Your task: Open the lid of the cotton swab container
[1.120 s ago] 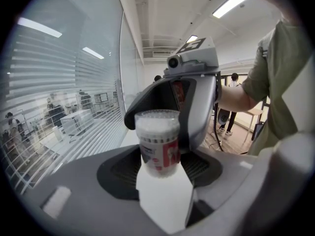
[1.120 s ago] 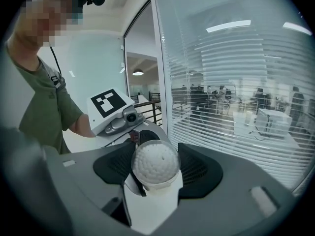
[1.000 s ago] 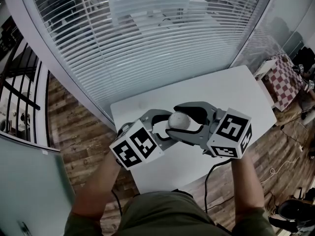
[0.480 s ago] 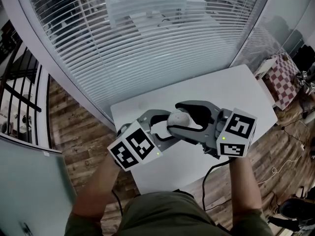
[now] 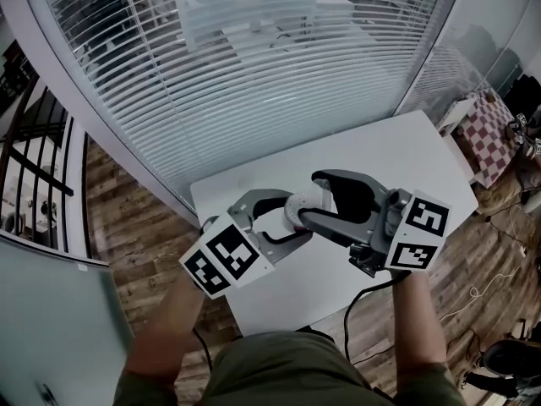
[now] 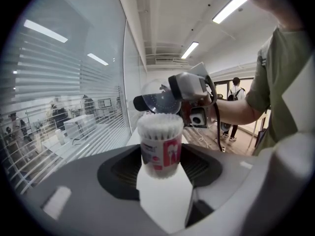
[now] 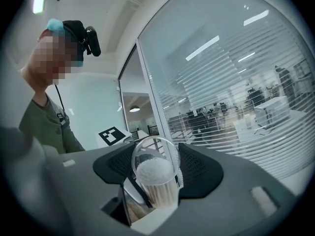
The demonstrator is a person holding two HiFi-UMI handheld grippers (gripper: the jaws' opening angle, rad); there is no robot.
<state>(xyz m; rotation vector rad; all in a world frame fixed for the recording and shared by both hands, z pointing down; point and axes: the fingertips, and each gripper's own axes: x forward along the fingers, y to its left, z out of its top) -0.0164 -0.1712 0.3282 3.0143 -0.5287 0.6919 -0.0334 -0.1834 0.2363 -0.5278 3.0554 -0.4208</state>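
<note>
My left gripper (image 6: 160, 156) is shut on the cotton swab container (image 6: 160, 144), a clear tub with a red and white label, packed with white swabs. The tub stands upright between the jaws, and its top is uncovered. The clear round lid (image 6: 160, 97) hangs tilted just above the swab tips, with my right gripper (image 7: 155, 166) shut on it. In the right gripper view I see the swabs through the lid (image 7: 154, 151). In the head view both grippers meet over the white table (image 5: 397, 159): left gripper (image 5: 292, 218), right gripper (image 5: 319, 203).
A glass wall with slatted blinds (image 5: 254, 83) runs along the table's far edge. Wooden floor (image 5: 127, 227) surrounds the table. A checkered board (image 5: 486, 134) lies at the right. People stand in the background (image 6: 237, 90) of the left gripper view.
My right gripper has swung to the right and away from the tub, taking the lid off its top. The left gripper has shifted slightly left with the tub.
</note>
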